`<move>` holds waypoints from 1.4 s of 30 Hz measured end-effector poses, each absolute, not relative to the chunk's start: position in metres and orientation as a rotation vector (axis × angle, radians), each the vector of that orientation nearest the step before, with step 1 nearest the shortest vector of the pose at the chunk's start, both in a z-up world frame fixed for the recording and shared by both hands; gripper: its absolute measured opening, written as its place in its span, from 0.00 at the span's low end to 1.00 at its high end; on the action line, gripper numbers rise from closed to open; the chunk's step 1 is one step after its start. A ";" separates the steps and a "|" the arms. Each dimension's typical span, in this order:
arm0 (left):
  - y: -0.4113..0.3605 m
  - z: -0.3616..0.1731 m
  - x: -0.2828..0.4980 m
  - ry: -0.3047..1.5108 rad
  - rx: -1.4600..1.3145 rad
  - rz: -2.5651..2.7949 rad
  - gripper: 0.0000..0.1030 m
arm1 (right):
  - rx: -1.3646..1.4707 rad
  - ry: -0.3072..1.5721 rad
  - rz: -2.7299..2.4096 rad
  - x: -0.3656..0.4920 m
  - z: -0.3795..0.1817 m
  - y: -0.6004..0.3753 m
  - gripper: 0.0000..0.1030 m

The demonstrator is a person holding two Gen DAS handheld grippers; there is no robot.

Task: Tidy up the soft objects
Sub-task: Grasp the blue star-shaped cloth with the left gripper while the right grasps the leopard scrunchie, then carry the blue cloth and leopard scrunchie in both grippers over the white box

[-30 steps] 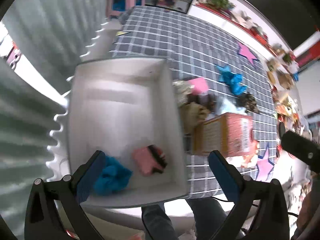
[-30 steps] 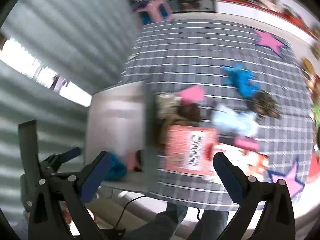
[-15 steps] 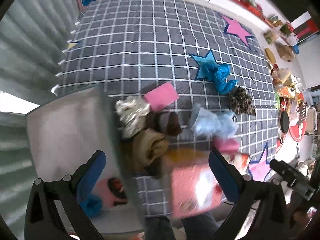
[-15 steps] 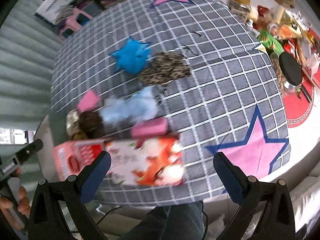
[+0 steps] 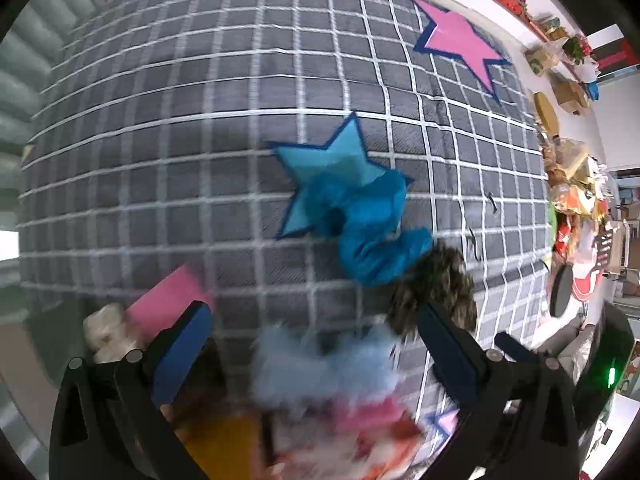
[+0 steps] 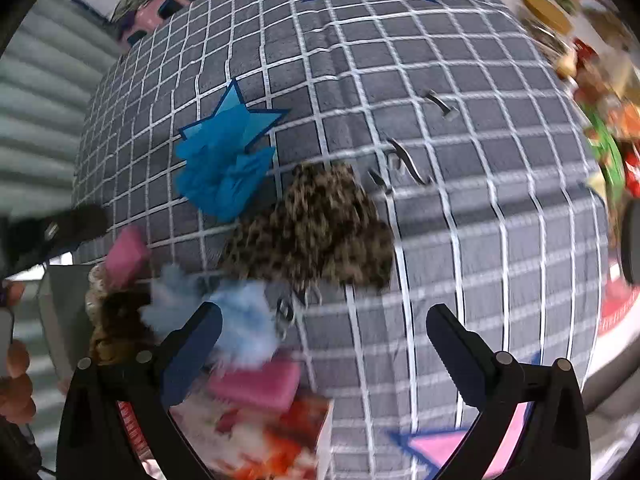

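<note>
Grey checked cloth [image 5: 200,140] fills the left wrist view; the left gripper [image 5: 312,344] hangs spread and empty over a pale blue puff [image 5: 320,368], with a teal rag [image 5: 372,224] beyond it. Right wrist view: the right gripper [image 6: 324,340], also spread and empty, hovers just short of a leopard scrunchie [image 6: 316,232], the puff [image 6: 240,320] at its left finger.

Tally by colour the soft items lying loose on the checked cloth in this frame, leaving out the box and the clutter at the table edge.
Pink: 2, a pad and a sponge
Bright blue: 1
Light blue fluffy: 1
Leopard print: 1
Dark brown: 1
Cream: 1
Total: 7
</note>
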State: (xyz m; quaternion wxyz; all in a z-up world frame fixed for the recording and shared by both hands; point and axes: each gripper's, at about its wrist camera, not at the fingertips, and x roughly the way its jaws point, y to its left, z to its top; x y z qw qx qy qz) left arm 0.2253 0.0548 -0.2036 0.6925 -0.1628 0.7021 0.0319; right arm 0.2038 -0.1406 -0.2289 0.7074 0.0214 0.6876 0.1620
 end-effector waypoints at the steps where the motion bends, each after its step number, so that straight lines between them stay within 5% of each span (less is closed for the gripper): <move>1: 0.052 -0.210 0.231 1.574 -0.359 0.074 1.00 | 0.032 1.526 0.371 0.208 -0.234 -0.138 1.00; 12: 0.034 -0.282 0.273 1.653 -0.223 0.172 0.96 | -0.043 1.517 0.490 0.235 -0.271 -0.115 1.00; 13: 0.034 -0.285 0.273 1.658 -0.214 0.180 0.86 | -0.063 1.522 0.493 0.237 -0.274 -0.111 1.00; 17: 0.036 -0.289 0.274 1.659 -0.224 0.181 0.75 | -0.101 1.533 0.489 0.238 -0.283 -0.102 0.98; 18: 0.035 -0.287 0.275 1.651 -0.212 0.172 0.62 | -0.126 1.520 0.475 0.238 -0.281 -0.101 0.89; 19: 0.036 -0.284 0.278 1.644 -0.198 0.162 0.39 | -0.151 1.513 0.461 0.240 -0.280 -0.100 0.84; 21: 0.034 -0.281 0.280 1.652 -0.184 0.133 0.20 | -0.163 1.505 0.470 0.241 -0.275 -0.096 0.48; 22: 0.037 -0.280 0.279 1.654 -0.211 0.118 0.19 | -0.159 1.511 0.492 0.243 -0.272 -0.094 0.39; 26: 0.045 -0.261 0.272 1.614 -0.241 0.106 0.18 | -0.129 1.530 0.516 0.248 -0.263 -0.095 0.31; 42: 0.065 -0.146 0.214 1.383 -0.191 0.110 0.18 | 0.041 1.448 0.498 0.236 -0.192 -0.139 0.31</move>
